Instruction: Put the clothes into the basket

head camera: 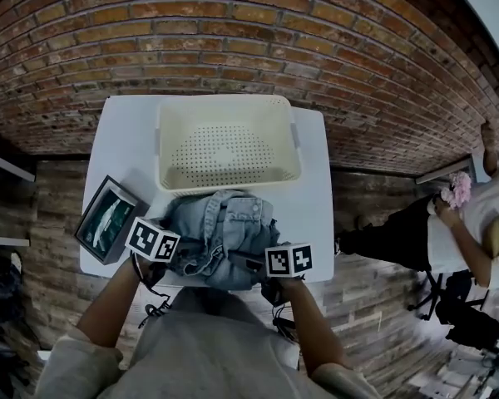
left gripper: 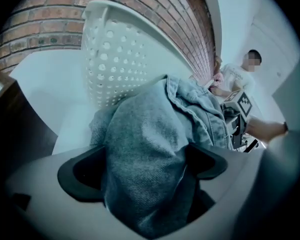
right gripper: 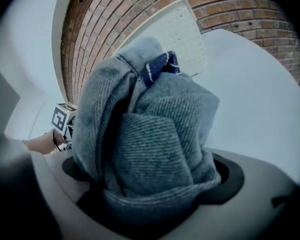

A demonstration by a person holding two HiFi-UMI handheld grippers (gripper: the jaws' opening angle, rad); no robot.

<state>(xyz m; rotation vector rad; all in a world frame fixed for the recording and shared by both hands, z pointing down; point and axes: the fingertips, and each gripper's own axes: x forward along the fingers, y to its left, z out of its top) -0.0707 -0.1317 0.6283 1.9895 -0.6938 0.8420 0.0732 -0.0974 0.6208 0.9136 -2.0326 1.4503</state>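
Both grippers we hold, left gripper (left gripper: 142,169) and right gripper (right gripper: 150,176), have jaws wide apart, with the denim jacket (head camera: 220,235) bunched between them. We see it on the white table (head camera: 129,131), just beside the basket (head camera: 224,152).

A table (head camera: 125,127) stands with its far edge against a brick wall (head camera: 233,32). On its far half, about midway from left to right, sits the basket (head camera: 227,106). The clothes (head camera: 220,235) lie in a heap on the near half, just before the basket's near wall and outside it. A box (head camera: 108,219) lies at the table's near left corner, left of the heap. The left gripper (head camera: 162,246) comes in at the heap's near left side, between box and clothes, and the right gripper (head camera: 281,260) at its near right side; folds of cloth lie between the spread jaws of each. A person (head camera: 470,223) sits well apart, off to the right.
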